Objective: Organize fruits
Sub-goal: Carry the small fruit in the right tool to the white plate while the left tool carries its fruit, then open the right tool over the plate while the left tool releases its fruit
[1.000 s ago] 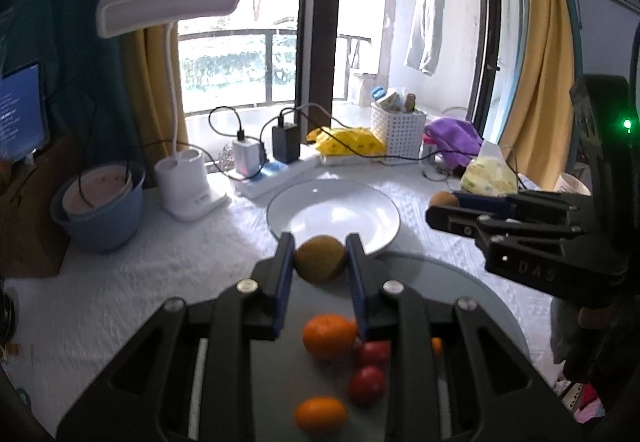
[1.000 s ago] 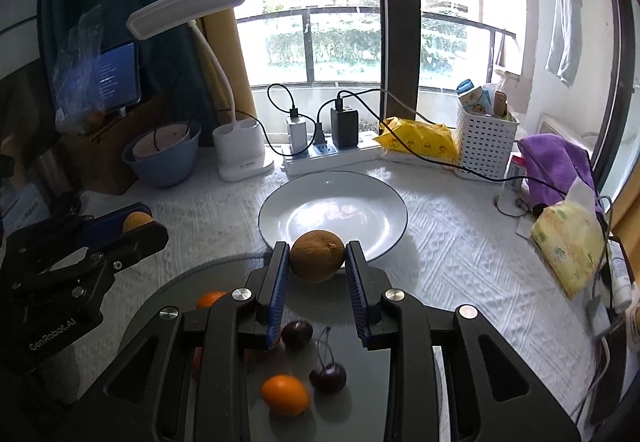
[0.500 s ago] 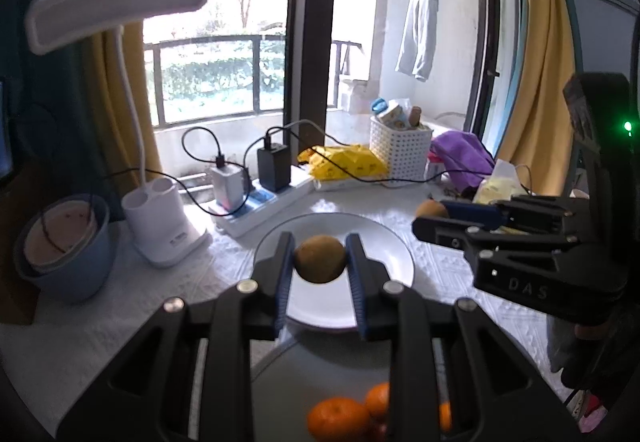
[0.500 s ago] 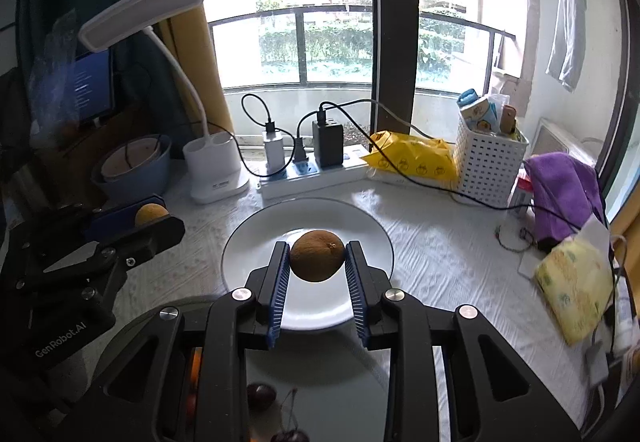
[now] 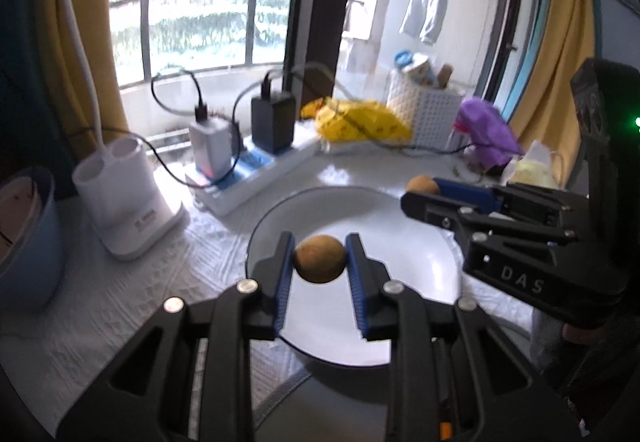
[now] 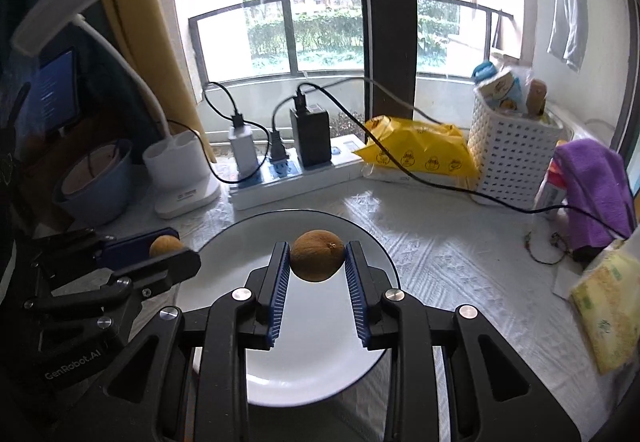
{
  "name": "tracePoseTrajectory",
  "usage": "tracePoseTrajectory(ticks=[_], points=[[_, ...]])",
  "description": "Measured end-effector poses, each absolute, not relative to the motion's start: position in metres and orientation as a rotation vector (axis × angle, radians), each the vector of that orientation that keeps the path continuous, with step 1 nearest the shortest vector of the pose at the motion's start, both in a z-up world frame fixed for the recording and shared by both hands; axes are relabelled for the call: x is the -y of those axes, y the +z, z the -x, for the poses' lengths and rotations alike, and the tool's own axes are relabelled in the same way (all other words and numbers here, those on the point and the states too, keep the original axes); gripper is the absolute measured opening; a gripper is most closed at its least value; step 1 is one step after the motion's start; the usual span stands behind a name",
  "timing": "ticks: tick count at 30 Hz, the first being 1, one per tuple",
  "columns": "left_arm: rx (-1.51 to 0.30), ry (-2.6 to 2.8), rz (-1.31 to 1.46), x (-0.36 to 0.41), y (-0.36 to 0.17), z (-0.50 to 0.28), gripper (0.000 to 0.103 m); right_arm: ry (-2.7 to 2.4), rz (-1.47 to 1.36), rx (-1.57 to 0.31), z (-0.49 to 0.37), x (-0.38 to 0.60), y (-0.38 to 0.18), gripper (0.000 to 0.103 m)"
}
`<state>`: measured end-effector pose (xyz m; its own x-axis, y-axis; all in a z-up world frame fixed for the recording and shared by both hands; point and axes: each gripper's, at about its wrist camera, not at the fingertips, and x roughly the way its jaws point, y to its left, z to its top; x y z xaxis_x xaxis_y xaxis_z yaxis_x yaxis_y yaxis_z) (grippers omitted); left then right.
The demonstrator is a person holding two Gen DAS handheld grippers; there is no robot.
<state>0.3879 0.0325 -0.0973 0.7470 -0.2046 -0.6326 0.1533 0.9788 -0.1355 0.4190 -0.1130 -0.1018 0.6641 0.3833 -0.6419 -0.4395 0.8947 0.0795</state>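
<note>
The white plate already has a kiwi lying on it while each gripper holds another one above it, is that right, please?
Not quite: the white plate has nothing lying on it, as the right wrist view shows. The left gripper and the right gripper do each hold a kiwi above it.

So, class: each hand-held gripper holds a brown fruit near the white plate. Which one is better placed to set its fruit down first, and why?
Probably the right hand-held gripper: its brown fruit hangs over the white plate. The left hand-held gripper holds its fruit at the plate's left rim, so it likely needs a short move inward.
</note>
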Motion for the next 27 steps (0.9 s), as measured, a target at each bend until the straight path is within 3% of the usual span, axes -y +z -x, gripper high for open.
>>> tracePoseTrajectory(ticks=[17, 27], points=[[-0.872, -0.187, 0.134, -0.037, -0.141, -0.426, 0.028, 0.526, 0.061, -0.843, -0.45, 0.096, -0.152, 0.031], [-0.84, -0.18, 0.135, -0.037, -0.123, -0.414, 0.029, 0.523, 0.044, -0.839, -0.447, 0.099, -0.143, 0.034]])
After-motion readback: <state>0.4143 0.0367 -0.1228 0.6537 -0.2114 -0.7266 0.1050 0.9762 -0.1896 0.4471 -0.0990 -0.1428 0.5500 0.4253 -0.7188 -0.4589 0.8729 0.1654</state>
